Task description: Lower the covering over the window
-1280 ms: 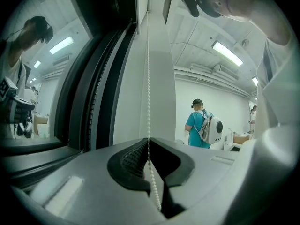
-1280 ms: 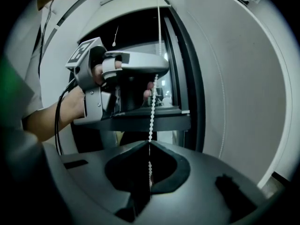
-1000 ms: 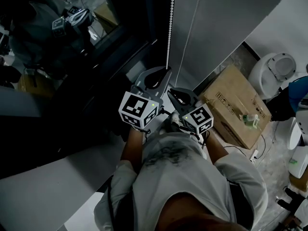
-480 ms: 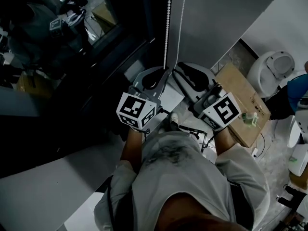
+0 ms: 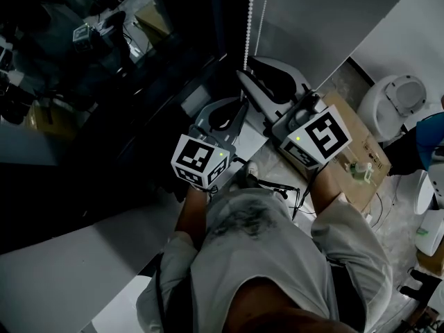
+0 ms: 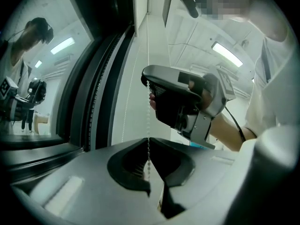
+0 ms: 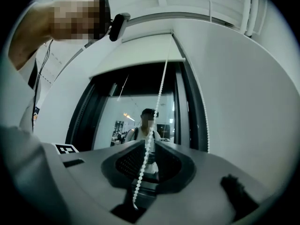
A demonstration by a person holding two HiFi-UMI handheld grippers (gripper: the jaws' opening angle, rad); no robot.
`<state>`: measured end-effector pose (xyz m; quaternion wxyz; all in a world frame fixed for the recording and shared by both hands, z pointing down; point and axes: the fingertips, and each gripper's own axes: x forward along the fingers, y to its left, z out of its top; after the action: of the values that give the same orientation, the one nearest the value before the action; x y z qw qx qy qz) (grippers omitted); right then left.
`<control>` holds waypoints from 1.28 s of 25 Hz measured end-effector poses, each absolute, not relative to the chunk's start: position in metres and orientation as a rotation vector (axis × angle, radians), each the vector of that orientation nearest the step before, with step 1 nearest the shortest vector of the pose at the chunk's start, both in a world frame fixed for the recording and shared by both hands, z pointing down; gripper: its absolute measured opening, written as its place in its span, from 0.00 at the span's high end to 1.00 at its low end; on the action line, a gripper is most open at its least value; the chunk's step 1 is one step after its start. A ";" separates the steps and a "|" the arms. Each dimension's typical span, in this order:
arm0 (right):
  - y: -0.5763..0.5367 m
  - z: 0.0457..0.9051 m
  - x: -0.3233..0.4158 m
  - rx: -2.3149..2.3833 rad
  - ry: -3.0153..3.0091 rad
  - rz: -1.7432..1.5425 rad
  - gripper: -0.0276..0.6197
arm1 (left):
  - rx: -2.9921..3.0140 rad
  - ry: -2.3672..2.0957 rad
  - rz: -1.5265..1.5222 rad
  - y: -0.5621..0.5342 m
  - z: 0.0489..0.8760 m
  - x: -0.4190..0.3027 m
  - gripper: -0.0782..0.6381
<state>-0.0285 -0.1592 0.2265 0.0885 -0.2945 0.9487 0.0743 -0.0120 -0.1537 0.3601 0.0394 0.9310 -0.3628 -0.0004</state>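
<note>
Looking down through the head view, I see both tools at the bead chain point(image 5: 248, 19), which hangs beside the dark window point(image 5: 104, 96). The left gripper point(image 5: 241, 104) points level. In its own view the two jaws are pressed together on the chain, and the chain goes straight up from the tips. The right gripper point(image 5: 244, 75) is higher on the same strand, directly above the left one, and it is tilted a little upward. In the right gripper view the chain passes between its jaws, but I can see a thin slit of light on each side of the beads. These jaws are therefore slightly apart and they do not clamp the chain. Under the tips the strand drops loosely into the hollow of the tool.

The covering point(image 7: 140, 55) is a pale roller blind and it sits high at the top of the window. Its lower edge is just below the upper frame, so nearly all the glass is uncovered. In the glass I see the reflection of a person.

A cardboard box point(image 5: 340, 151) lies at the right of the person, well apart from the chain. Each gripper carries its cube with square markers, the left cube point(image 5: 200, 159) and the right cube point(image 5: 318, 139), both on the side toward the person's body
</note>
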 end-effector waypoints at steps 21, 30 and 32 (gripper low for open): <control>-0.160 0.308 -0.035 -1.004 2.950 0.170 0.93 | 2.729 -1.048 0.170 -0.137 0.435 -0.014 0.87; -0.153 0.343 -0.038 -0.980 3.002 0.128 0.93 | 2.662 -1.021 0.220 -0.122 0.466 -0.014 0.87; -0.151 0.346 -0.036 -0.982 3.004 0.109 0.93 | 2.656 -1.020 0.210 -0.118 0.466 -0.013 0.86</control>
<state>-0.0364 -0.1514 0.3461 -0.0104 -0.3104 0.9499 0.0343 -0.0126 -0.1180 0.4662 0.1439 0.9213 -0.3538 0.0727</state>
